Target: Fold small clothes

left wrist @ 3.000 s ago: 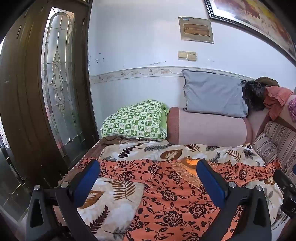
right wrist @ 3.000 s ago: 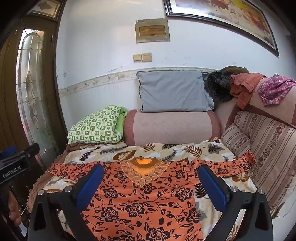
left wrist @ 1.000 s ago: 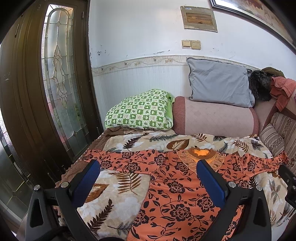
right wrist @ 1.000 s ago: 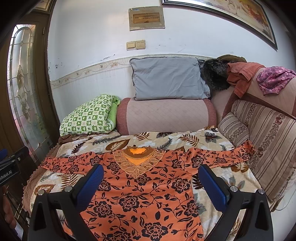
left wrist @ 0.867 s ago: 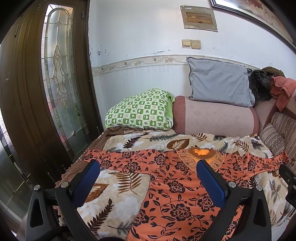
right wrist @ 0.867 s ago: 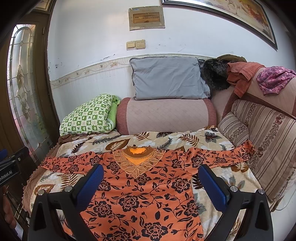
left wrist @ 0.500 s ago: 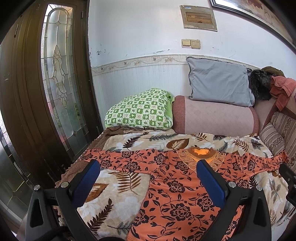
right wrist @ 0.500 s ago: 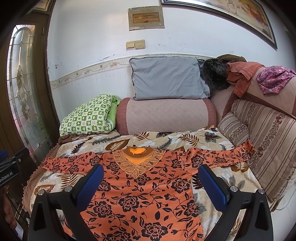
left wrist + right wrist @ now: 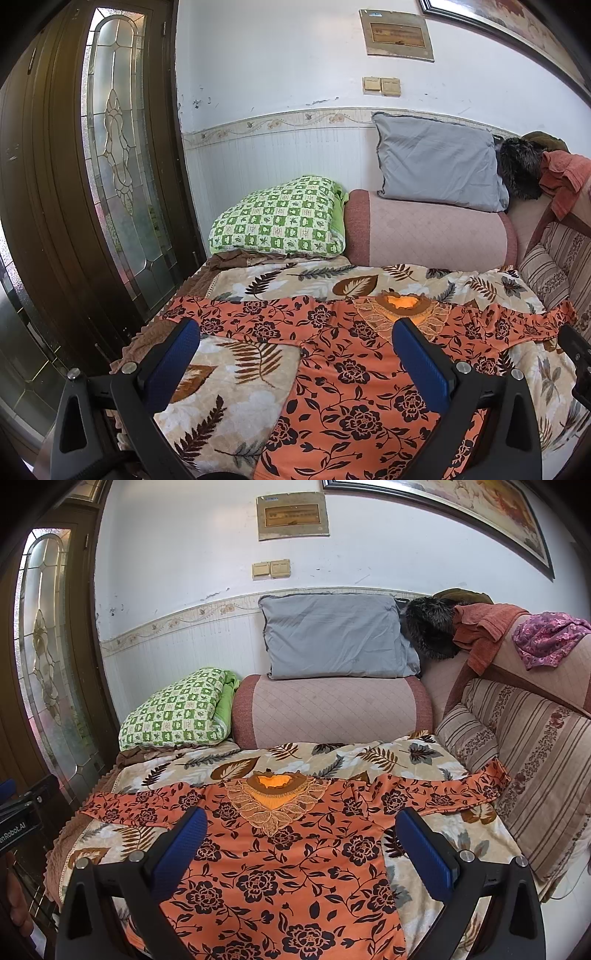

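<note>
Orange floral top [image 9: 280,856]: spread flat, unfolded, on leaf-print blanket [image 9: 417,760]; neckline at 12 o'clock, sleeves at 9 and 3. Left gripper [image 9: 295,365], right gripper [image 9: 303,849]: both wide, empty, above it. Folding not begun

the top [image 9: 280,867] is thin, smooth printed cloth with a lace-like embroidered neckline, lying on a plush, fuzzy blanket [image 9: 417,760]. the fingers [image 9: 424,845] carry matt blue pads with a fine rough texture on matt black plastic arms with shiny metal screws. the door [image 9: 48,192] is dark glossy wood with frosted leaded glass, the grey pillow [image 9: 332,635] is smooth creased cloth, and the bolster [image 9: 328,712] is quilted fabric.
</note>
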{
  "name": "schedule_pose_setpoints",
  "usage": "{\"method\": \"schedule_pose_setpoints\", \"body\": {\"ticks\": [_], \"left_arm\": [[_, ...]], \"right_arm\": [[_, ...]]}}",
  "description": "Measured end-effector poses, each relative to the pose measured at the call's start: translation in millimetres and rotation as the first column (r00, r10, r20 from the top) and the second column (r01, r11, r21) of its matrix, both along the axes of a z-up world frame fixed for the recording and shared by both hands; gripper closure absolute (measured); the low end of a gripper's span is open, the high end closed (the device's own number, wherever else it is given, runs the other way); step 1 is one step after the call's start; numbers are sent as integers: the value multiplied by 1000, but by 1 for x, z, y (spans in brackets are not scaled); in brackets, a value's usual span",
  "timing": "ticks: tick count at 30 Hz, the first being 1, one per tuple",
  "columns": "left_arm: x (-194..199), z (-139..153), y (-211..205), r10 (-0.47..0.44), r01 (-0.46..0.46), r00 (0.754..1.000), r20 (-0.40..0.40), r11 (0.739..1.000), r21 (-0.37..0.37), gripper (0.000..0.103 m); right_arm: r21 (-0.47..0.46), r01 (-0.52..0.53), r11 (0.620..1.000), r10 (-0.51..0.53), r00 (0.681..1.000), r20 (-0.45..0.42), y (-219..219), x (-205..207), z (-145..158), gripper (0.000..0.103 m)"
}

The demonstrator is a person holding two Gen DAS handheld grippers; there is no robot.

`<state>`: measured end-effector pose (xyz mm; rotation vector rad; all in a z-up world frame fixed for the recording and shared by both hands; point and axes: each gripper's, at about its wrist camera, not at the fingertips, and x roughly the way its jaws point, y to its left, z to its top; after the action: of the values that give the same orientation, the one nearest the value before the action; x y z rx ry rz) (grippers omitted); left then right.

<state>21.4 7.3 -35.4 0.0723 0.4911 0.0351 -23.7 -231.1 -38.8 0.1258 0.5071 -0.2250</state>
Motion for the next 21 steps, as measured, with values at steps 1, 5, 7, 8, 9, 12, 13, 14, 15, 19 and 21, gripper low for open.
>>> {"method": "schedule_pose_setpoints", "body": {"ticks": [1, 5, 7, 8, 9, 12, 13, 14, 15, 19, 21], "left_arm": [[0, 0, 0, 0, 0, 1000, 0, 1000, -1, 0], [2, -2, 0, -4, 4, 1000, -5, 1000, 3, 0], [4, -3, -1, -5, 5, 1000, -8, 1000, 3, 0], [5, -4, -1, -5, 5, 1000, -9, 1000, 5, 0], [7, -4, -4, -5, 5, 1000, -12, 1000, 9, 0], [15, -10, -7, -13, 14, 999, -33, 1000, 13, 0], [20, -13, -9, -22, 23, 999, -50, 1000, 13, 0], [28, -23, -10, -44, 45, 994, -99, 999, 5, 0], [36, -32, -11, -59, 58, 987, -147, 998, -9, 0], [72, -92, -7, -73, 56, 928, -365, 997, -59, 0], [86, -116, -8, -67, 40, 899, -432, 997, -71, 0]], "right_arm": [[0, 0, 1000, 0, 1000, -1, 0, 0, 0, 0], [1, 1, 1000, -1, 1000, -2, 0, 1, -1, 0], [2, 1, 1000, -1, 1000, -4, -1, 3, -2, 0], [3, 1, 1000, -1, 1000, -5, -2, 4, -2, 0], [2, 2, 1000, -2, 1000, -5, -3, 5, -2, 0], [0, 10, 1000, -10, 1000, -13, -9, 9, -6, 0], [0, 12, 1000, -12, 1000, -16, -14, 10, -8, 0], [1, 18, 1000, -18, 1000, -19, -21, 10, -10, 0], [1, 37, 999, -37, 999, -19, -31, 9, -13, 0], [49, 134, 990, -132, 990, -40, -96, 1, -31, 0], [97, 190, 977, -183, 980, -78, -140, 3, -48, 0]]}}
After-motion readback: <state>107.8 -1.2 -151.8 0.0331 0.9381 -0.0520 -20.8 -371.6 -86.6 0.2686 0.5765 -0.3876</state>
